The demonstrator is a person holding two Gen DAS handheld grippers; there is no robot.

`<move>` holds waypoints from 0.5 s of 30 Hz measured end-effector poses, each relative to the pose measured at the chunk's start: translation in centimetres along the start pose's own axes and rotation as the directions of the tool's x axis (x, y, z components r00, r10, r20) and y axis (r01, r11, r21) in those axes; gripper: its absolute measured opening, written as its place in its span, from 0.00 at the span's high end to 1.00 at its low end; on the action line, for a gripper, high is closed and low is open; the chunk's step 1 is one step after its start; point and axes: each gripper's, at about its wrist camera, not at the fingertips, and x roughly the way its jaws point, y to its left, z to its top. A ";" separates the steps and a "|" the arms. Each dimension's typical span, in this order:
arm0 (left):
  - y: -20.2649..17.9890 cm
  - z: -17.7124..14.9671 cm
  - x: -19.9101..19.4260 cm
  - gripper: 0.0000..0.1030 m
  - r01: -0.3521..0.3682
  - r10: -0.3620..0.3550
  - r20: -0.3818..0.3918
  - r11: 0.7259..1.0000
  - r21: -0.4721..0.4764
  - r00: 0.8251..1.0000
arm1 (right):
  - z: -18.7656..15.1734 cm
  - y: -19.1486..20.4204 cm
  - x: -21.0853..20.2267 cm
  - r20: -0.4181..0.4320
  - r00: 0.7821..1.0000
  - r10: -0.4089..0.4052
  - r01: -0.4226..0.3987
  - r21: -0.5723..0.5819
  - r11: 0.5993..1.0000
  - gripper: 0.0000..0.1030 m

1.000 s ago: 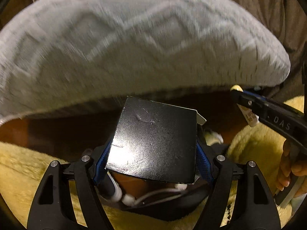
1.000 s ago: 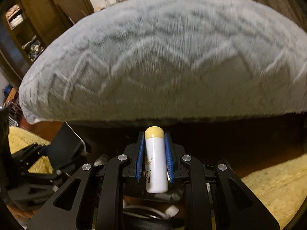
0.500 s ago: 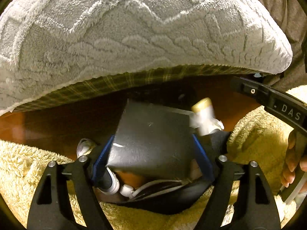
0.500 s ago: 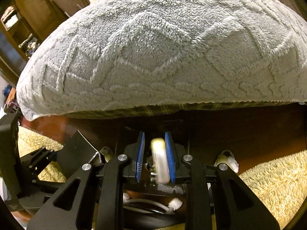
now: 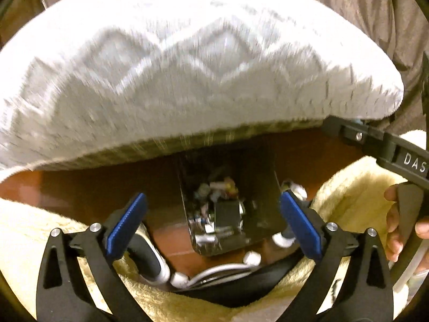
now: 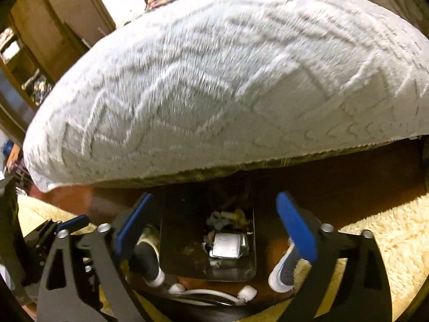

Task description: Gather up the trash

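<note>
Left claw (image 5: 213,225) & right claw (image 6: 214,224): both spread wide, empty, w/ dark bin (image 5: 230,201) at frame center holding trash.

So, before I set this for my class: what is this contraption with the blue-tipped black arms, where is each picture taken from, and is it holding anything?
There is no robot here: a person holds a two-finger gripper in each hand. Each picture comes from a fisheye camera on one gripper, looking forward along its fingers. The left gripper and the right gripper both stand open, and neither holds anything. Between and beyond the fingers of each sits a dark bin on the brown floor; inside lie a black box and small mixed scraps. A pair of shoes stands beside the bin, on a fluffy yellow rug. Above hangs the edge of a bed with a grey textured blanket. The left view also shows the person's hand on the right gripper.
</note>
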 end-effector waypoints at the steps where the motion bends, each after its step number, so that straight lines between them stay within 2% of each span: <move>1: -0.2 0.2 -0.4 0.08 -0.008 0.008 0.014 1.000 -0.002 1.000 | 0.4 -0.1 -0.6 0.015 1.000 0.004 -0.004 0.001 1.000 0.04; 6: -0.7 0.8 -3.3 0.08 -0.048 0.048 0.083 0.999 -0.003 0.995 | 1.8 -0.2 -3.2 0.091 0.995 0.029 -0.030 0.010 1.000 0.03; 10: -0.5 1.5 -5.2 0.08 -0.050 0.052 0.128 0.998 -0.026 0.990 | 2.5 -0.2 -5.4 0.158 0.986 0.045 -0.048 0.014 0.999 0.03; 15: 0.5 2.7 -7.6 0.08 -0.048 0.059 0.182 0.997 -0.067 0.981 | 3.0 -0.3 -7.5 0.201 0.979 0.028 -0.031 0.014 0.999 0.03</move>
